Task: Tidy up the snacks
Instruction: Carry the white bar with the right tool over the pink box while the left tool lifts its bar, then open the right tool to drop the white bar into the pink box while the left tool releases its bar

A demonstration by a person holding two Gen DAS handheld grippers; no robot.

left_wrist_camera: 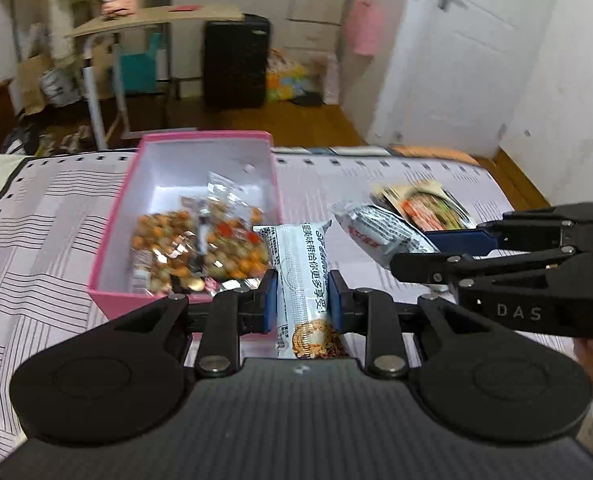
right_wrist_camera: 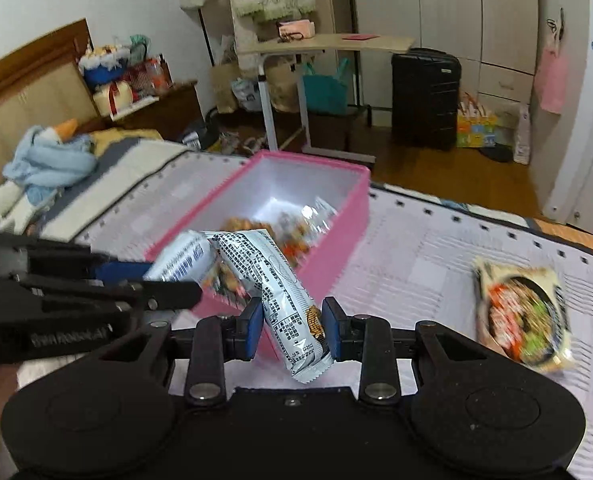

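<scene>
Left hand-held gripper (left_wrist_camera: 302, 300) is clamped on a white snack packet (left_wrist_camera: 302, 276); right hand-held gripper (right_wrist_camera: 293, 328) on another (right_wrist_camera: 284, 292), near the pink box (right_wrist_camera: 356, 216) on the bed. Packets are judged light, crinkly, slippery; mid-body grip is advised.

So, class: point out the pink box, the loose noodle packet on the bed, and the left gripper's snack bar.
pink box (left_wrist_camera: 110, 236), left wrist view, left wall.
noodle packet (right_wrist_camera: 524, 320), right wrist view, printed face.
snack bar (left_wrist_camera: 302, 276), left wrist view, wrapper middle.

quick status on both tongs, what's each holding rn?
Left tongs: closed on a white snack bar, near the pink box.
Right tongs: closed on a second white snack bar.
</scene>
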